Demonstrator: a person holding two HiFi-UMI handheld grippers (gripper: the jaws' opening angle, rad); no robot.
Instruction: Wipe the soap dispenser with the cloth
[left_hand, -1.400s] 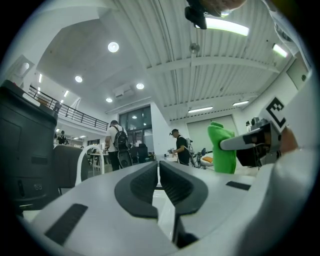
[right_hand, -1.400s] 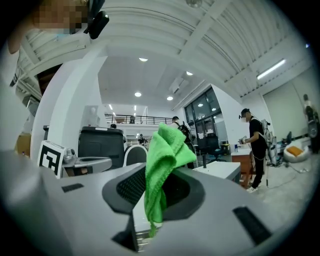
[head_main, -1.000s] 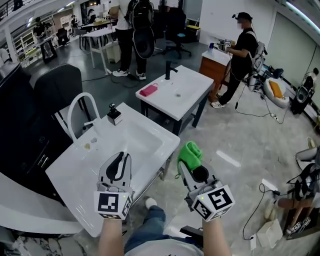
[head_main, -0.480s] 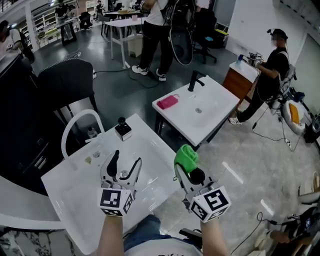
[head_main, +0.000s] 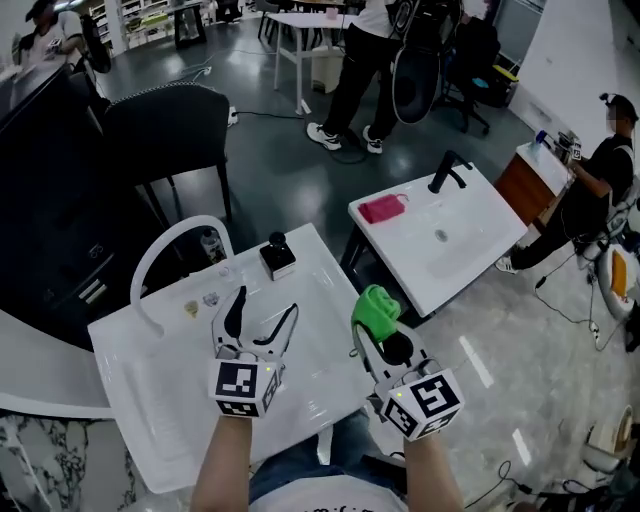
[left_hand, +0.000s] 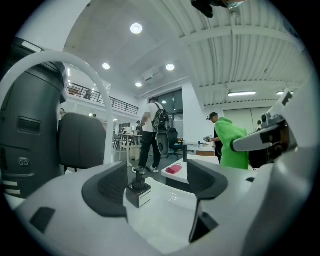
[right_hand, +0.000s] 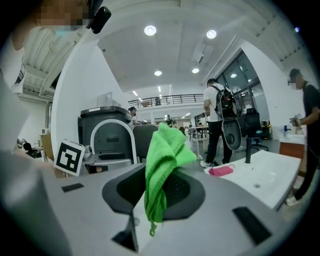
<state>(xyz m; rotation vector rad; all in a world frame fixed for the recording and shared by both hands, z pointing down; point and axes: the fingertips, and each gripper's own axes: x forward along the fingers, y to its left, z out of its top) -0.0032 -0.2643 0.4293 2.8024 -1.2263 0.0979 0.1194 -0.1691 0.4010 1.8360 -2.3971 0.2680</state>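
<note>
The soap dispenser (head_main: 277, 256) stands just ahead of our left tool (head_main: 266, 302). That tool's jaws have just been opening and now gape wide. Nothing is pressed between the pads, and the dispenser shows beyond their tips, untouched. Our left forearm (head_main: 225, 455) reaches forward over the white tabletop (head_main: 150, 390) with the tool held about level. Our right tool (head_main: 372, 328) is clamped on the green cloth (head_main: 378, 305), which bunches above its jaws. It is held past the tabletop's near right corner, tipped slightly down. The dispenser sits near the arched faucet (head_main: 160, 250), at the tabletop's far edge.
</note>
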